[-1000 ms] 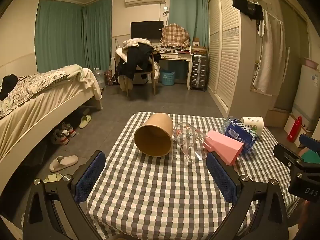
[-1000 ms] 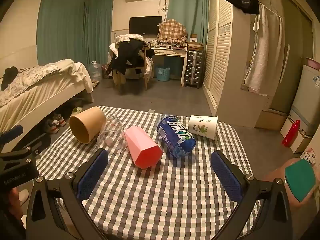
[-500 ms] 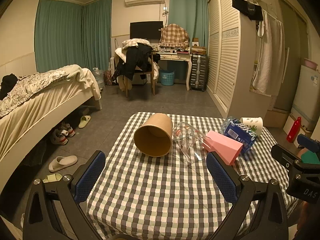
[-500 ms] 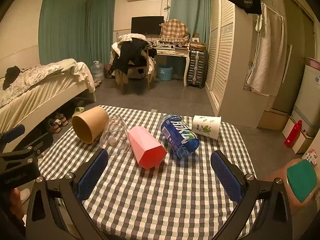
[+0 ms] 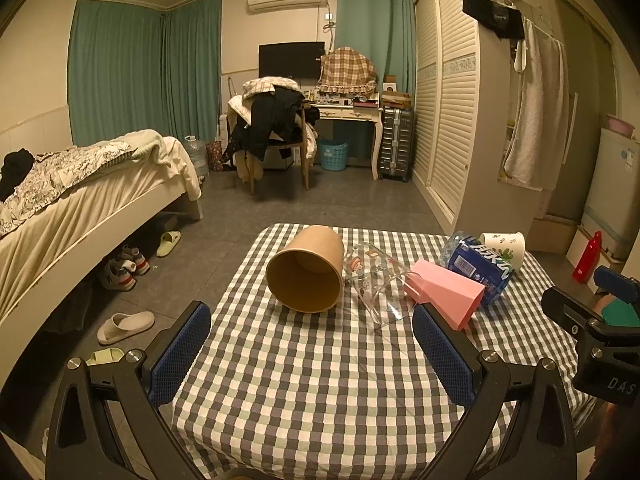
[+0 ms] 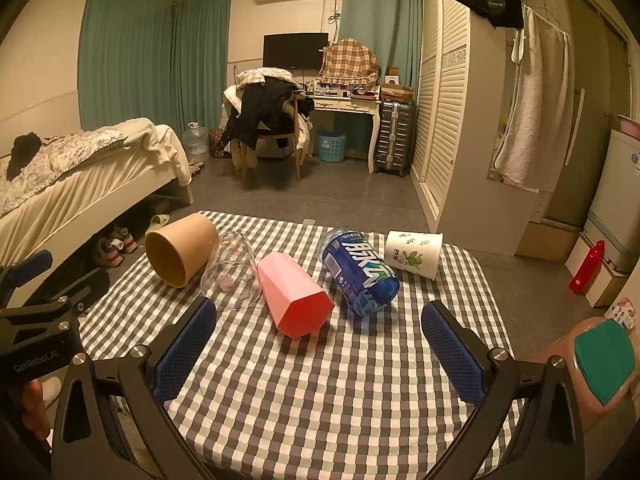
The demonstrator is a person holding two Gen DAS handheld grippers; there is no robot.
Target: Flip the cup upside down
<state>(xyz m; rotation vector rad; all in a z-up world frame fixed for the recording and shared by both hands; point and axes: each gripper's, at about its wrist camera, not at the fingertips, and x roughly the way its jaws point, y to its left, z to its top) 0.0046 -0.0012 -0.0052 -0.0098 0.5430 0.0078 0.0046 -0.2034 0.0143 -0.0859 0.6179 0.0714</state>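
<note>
Several cups lie on their sides in a row on the checked table [image 5: 312, 380]: a brown paper cup [image 5: 306, 274] [image 6: 180, 250], a clear glass cup [image 5: 378, 284] [image 6: 232, 270], a pink faceted cup [image 5: 446, 292] [image 6: 294, 298], a blue labelled cup [image 5: 478, 266] [image 6: 360, 270] and a white leaf-print cup [image 5: 502, 244] [image 6: 414, 254]. My left gripper [image 5: 312, 354] is open and empty, short of the brown cup. My right gripper [image 6: 318, 354] is open and empty, short of the pink cup.
The table [image 6: 340, 380] drops off on all sides. A bed [image 5: 80, 196] stands to the left with shoes under it. A wardrobe [image 5: 452, 120] and a red bottle [image 5: 586, 256] are to the right. A chair and desk stand far back.
Both grippers have drifted slightly; the right view shifted a little so the cups sit a bit further right and higher. No cup has moved.
</note>
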